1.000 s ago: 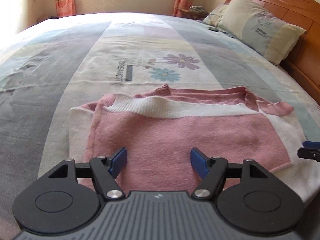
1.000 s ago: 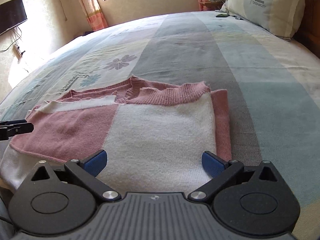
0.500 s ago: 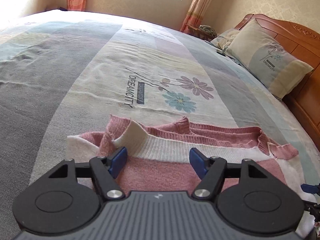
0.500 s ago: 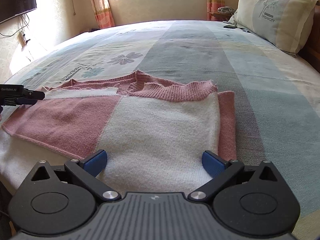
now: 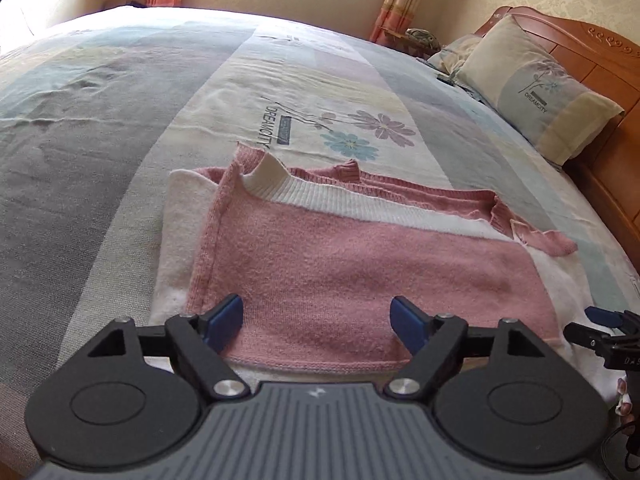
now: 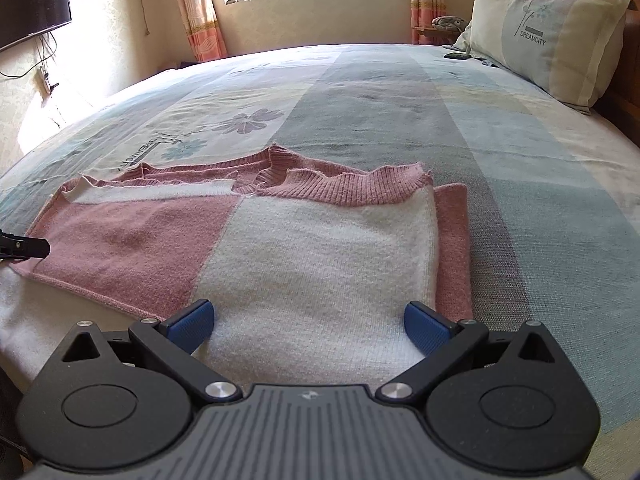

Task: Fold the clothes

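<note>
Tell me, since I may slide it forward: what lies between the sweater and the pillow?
Only bare bedspread between sweater and pillow, shown in the right wrist view.

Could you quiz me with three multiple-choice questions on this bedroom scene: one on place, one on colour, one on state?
1. Where does the sweater lie?
A. on the bed
B. on the pillow
C. on the floor

2. Which colours is it?
A. blue and grey
B. pink and white
C. green and yellow

3. How is the right gripper?
A. shut on the sweater
B. open, holding nothing
C. shut on the pillow

Answers: 1 A, it lies flat on the bed's cover; 2 B, pink and white panels; 3 B, blue fingers spread apart with nothing clamped between them.
</note>
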`<act>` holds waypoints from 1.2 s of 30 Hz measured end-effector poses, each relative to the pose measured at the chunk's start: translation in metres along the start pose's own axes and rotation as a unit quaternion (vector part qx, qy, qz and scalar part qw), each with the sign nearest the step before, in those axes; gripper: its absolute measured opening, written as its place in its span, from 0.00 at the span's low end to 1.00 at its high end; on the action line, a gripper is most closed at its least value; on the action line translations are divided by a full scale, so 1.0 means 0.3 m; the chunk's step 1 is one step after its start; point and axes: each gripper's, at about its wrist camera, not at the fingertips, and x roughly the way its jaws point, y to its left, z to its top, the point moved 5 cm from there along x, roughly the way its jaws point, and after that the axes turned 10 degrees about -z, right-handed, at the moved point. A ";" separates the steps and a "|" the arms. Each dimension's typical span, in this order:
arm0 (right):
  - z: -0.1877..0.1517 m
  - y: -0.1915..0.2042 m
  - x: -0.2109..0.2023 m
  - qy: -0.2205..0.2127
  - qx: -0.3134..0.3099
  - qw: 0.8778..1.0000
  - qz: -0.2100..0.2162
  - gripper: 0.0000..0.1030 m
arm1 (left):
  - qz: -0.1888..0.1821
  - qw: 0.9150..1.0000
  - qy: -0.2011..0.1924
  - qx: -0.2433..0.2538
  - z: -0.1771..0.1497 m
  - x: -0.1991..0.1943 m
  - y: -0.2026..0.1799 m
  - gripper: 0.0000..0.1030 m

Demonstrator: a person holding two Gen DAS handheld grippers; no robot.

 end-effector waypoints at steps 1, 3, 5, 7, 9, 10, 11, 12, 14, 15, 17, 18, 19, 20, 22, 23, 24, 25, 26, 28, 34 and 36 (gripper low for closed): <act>-0.004 0.004 -0.003 -0.003 -0.009 1.000 -0.002 1.00 | -0.001 1.000 0.003 0.002 -0.002 -0.001 -0.008 0.79; 0.001 0.010 -0.015 -0.001 -0.016 1.000 -0.004 1.00 | -0.004 1.000 0.008 0.005 -0.006 -0.002 -0.025 0.79; 0.023 0.010 -0.032 0.010 0.005 1.000 0.002 1.00 | -0.006 1.000 0.013 0.008 -0.010 -0.004 -0.042 0.83; 0.049 0.015 -0.050 0.012 0.028 0.999 0.019 1.00 | -0.008 1.000 0.018 0.011 -0.014 -0.006 -0.059 0.83; 0.070 0.028 -0.063 0.003 0.040 0.998 0.043 1.00 | -0.007 1.000 0.025 0.010 -0.022 -0.004 -0.069 0.83; 0.070 0.034 -0.058 0.008 0.040 0.998 0.049 1.00 | -0.001 1.000 0.028 0.005 -0.033 0.001 -0.060 0.83; 0.069 0.040 -0.052 0.012 0.041 0.998 0.053 1.00 | -0.002 1.000 0.025 0.007 -0.039 -0.005 -0.060 0.83; 0.056 0.040 -0.035 0.026 0.044 0.997 0.052 1.00 | -0.003 1.000 0.023 0.008 -0.041 -0.011 -0.060 0.83; 0.034 0.037 -0.017 0.035 0.048 0.997 0.050 1.00 | -0.004 1.000 0.026 0.006 -0.033 -0.021 -0.064 0.83; 0.026 0.035 -0.020 0.029 0.048 0.997 0.050 1.00 | -0.006 1.000 0.026 0.005 -0.027 -0.026 -0.069 0.83; 0.018 0.033 -0.023 0.026 0.048 0.997 0.050 1.00 | -0.020 0.999 0.025 0.002 -0.004 -0.031 -0.088 0.83; 0.015 0.034 -0.022 0.025 0.044 0.998 0.049 1.00 | -0.029 0.999 0.023 0.007 0.011 -0.028 -0.107 0.83; 0.013 0.038 -0.021 0.025 0.038 0.998 0.047 1.00 | -0.038 0.999 0.023 0.015 0.023 -0.018 -0.131 0.83; 0.012 0.043 -0.020 0.025 0.033 0.998 0.043 1.00 | -0.047 0.998 0.023 0.024 0.035 -0.008 -0.156 0.83; 0.007 0.056 -0.017 0.023 0.017 0.999 0.031 1.00 | -0.058 0.997 0.026 0.033 0.045 0.027 -0.191 0.83; 0.004 0.063 -0.017 0.022 0.009 0.999 0.025 1.00 | -0.061 0.997 0.027 0.034 0.047 0.048 -0.205 0.83; 0.000 0.071 -0.017 0.020 -0.003 1.000 0.019 1.00 | -0.063 0.997 0.029 0.036 0.048 0.068 -0.219 0.83; -0.004 0.079 -0.016 0.019 -0.016 1.000 0.012 1.00 | -0.057 0.997 0.031 0.033 0.048 0.093 -0.225 0.84; -0.007 0.084 -0.016 0.019 -0.026 0.999 0.009 1.00 | -0.031 0.999 0.033 0.023 0.046 0.117 -0.214 0.83; -0.001 0.086 -0.017 0.025 -0.036 0.999 0.008 1.00 | 0.017 1.000 0.023 0.012 0.054 0.128 -0.194 0.83; 0.150 0.069 -0.031 0.010 0.000 0.999 0.048 1.00 | 0.006 1.000 -0.016 0.004 0.100 0.076 -0.161 0.84; 0.223 0.091 0.000 0.000 -0.006 0.999 0.054 1.00 | 0.012 1.000 -0.021 -0.002 0.097 0.070 -0.142 0.84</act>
